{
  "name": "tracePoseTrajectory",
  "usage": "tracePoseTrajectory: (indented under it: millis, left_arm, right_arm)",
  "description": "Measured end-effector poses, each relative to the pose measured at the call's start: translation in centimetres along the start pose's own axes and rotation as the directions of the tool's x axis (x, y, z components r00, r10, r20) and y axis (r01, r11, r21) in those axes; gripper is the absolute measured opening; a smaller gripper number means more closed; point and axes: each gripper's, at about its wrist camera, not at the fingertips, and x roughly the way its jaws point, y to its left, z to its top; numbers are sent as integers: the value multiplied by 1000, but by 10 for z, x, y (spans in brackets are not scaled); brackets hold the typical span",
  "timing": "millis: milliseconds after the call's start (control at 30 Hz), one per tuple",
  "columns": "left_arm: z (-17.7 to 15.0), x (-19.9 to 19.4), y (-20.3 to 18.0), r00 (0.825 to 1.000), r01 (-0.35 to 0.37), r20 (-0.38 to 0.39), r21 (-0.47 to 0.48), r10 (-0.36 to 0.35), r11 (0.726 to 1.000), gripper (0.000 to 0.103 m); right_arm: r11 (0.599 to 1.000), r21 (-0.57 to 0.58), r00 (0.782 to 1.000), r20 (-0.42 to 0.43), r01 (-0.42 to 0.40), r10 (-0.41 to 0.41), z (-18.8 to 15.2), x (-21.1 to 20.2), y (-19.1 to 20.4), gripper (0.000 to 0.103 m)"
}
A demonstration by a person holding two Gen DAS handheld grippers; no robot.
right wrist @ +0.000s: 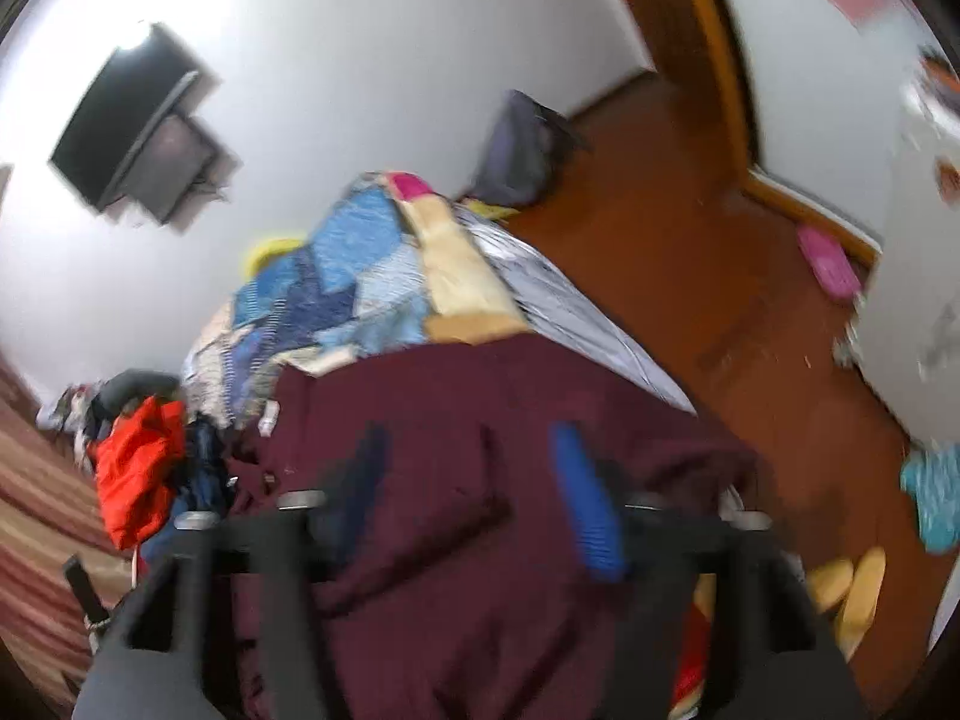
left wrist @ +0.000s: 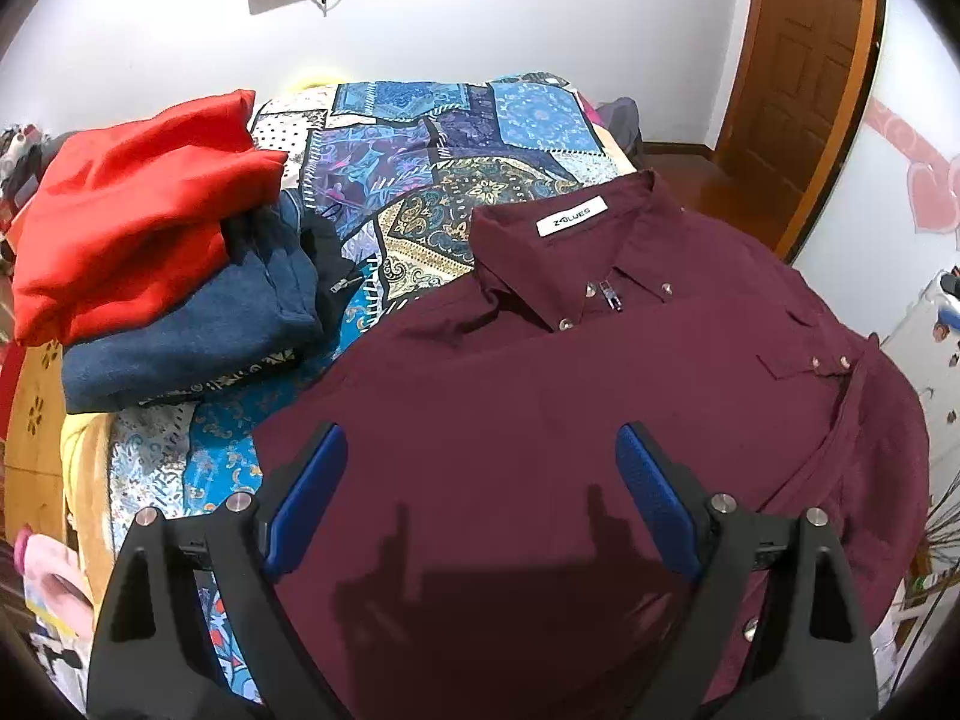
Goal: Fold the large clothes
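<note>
- The maroon shirt is lying collar-up and front-up on the patchwork bedspread, with its right-hand edge and hem hanging over the side of the bed (the right wrist view, blurred, is showing the same cloth draping toward the wooden floor).
- The biggest risk, as I am judging it, is the overhanging part dragging the shirt off the bed once one edge is being lifted; the weight of the hanging cloth would be doing the pulling.
- A second risk is the grippers pinching two layers at once or only a thin fold, so that the sleeve is slipping out mid-fold and the crease is coming out crooked.
- A wide swing to the left could also be knocking the folded stack, a red garment on a blue garment, which is sitting just beside the shirt.
- The left gripper is hovering low over the shirt's lower front, pointing toward the collar, its blue pads spread wide with nothing between them but the fabric below.
- The right gripper is tilting over the shirt's right side, jaws likewise apart and gripping nothing that I can make out; motion blur is hiding the finer detail.
</note>
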Motion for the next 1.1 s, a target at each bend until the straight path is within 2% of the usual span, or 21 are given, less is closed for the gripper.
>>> tracePoseTrajectory:
  millis: [67,233,333,500,633,733,800,867,900,1000,1100]
  left_arm:
    - [-1,0,1,1000,-2,0,3,2,1000,91]
    - [-1,5,1,1000,0,-11,-2,0,1000,91]
    - [0,11,-2,1000,0,-26,-4,0,1000,91]
    - [2,14,-13,999,4,-36,5,-4,1000,91]
    - [3,14,-19,999,1,-32,13,-1,1000,91]
    - [3,12,-21,1000,-2,-30,11,2,1000,91]
    - [3,12,-19,999,-7,-32,9,7,1000,91]
    - [3,12,-17,999,-11,-33,5,11,1000,91]
    - [3,11,-16,999,-12,-32,1,12,1000,91]
    - [3,8,-12,1000,-16,-24,-3,16,1000,91]
    - [3,3,-9,1000,-26,-9,3,26,1000,91]
  right_arm:
    - [997,72,999,-44,36,-32,-11,8,-29,63]
    - [959,274,984,-174,69,-21,-37,28,-93,64]
    - [938,340,978,-211,76,-3,-47,38,-112,64]
    - [915,403,979,-192,19,64,-45,52,-127,64]
    - [898,440,977,-191,-5,99,-40,80,-130,64]
    - [893,449,979,-175,-19,109,-35,93,-133,56]
    - [883,469,980,-164,-21,110,-35,98,-138,39]
    - [881,473,983,-156,-11,96,-33,95,-140,17]
    - [881,472,985,-144,-14,93,-33,92,-138,13]
    - [897,439,994,-74,-44,84,-24,71,-125,9]
    - [929,349,992,24,-125,125,-8,35,-91,8]
